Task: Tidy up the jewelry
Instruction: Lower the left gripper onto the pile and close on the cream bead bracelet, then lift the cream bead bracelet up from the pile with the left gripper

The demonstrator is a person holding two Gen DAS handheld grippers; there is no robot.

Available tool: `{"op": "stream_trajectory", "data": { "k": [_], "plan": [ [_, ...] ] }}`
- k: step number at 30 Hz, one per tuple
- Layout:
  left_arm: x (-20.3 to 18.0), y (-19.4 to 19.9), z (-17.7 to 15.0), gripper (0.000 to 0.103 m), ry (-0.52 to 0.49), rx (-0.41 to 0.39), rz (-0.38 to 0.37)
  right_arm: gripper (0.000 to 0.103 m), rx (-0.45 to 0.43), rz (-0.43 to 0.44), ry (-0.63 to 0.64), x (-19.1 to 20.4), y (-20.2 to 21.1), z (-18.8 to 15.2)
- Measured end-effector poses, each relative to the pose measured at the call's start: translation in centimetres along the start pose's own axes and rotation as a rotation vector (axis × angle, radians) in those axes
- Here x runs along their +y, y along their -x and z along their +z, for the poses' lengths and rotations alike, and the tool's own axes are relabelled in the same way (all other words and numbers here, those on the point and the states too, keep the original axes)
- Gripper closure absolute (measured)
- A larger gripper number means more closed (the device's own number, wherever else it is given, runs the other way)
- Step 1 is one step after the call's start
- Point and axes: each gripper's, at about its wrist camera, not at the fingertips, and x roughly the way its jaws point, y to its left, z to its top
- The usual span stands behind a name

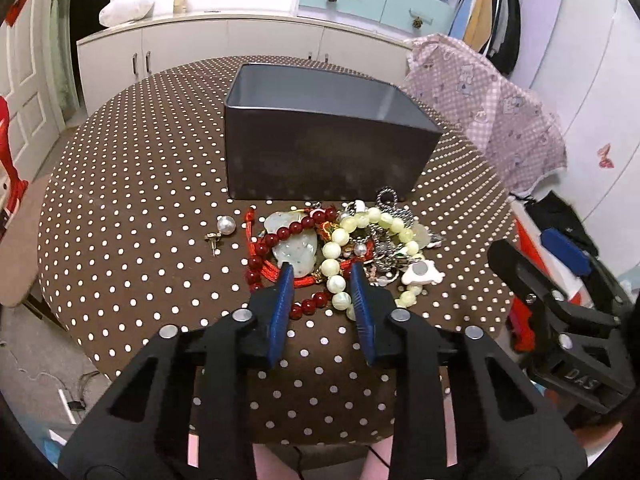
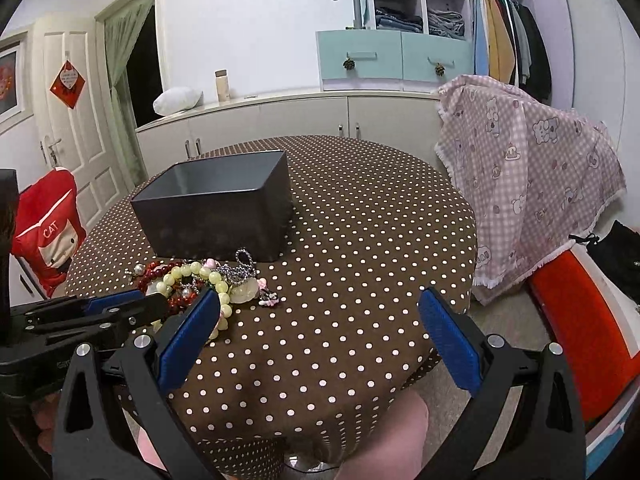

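A heap of jewelry [image 1: 344,248] lies on the counter [image 1: 140,208], which has a brown cloth with white dots, just in front of an open dark box [image 1: 320,136], and one pearl earring [image 1: 222,228] sits a little apart on the left. The left tongs [image 1: 322,276] point down into the heap with their blue tips narrow, a pale green bead bracelet [image 1: 336,268] between them, but I cannot tell if they squeeze it. The right tongs [image 2: 320,316] stand wide and hold nothing, over bare cloth beside the heap.
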Motion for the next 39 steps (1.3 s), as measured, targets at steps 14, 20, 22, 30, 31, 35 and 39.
{"op": "stream_trajectory", "data": {
  "k": [14, 20, 22, 30, 31, 35, 39],
  "plan": [
    [-0.5, 0.1, 0.2, 0.093, 0.032, -0.087, -0.042, 0.008, 0.003, 0.011, -0.023, -1.0, -0.1, 0.1],
    [0.1, 1.3, 0.4, 0.093, 0.053, -0.128, -0.078, 0.008, -0.002, 0.017, -0.024, -1.2, 0.0, 0.2],
    [0.3, 1.7, 0.5, 0.093, 0.052, -0.141, -0.088, 0.008, -0.004, 0.020, -0.022, -1.0, 0.0, 0.3],
    [0.3, 3.8, 1.5, 0.093, 0.038, -0.212, -0.109, 0.008, -0.013, 0.031, -0.010, -0.3, 0.3, 0.4],
    [0.3, 4.0, 1.7, 0.093, 0.038, -0.220, -0.105, 0.008, -0.013, 0.032, -0.007, -0.2, 0.3, 0.5],
    [0.6, 4.8, 1.8, 0.093, 0.044, -0.252, -0.104, 0.008, -0.017, 0.039, 0.003, 0.0, 0.4, 0.5],
    [1.0, 5.6, 1.8, 0.093, 0.046, -0.281, -0.085, 0.008, -0.022, 0.066, 0.008, 0.3, 0.6, 0.5]
  ]
}}
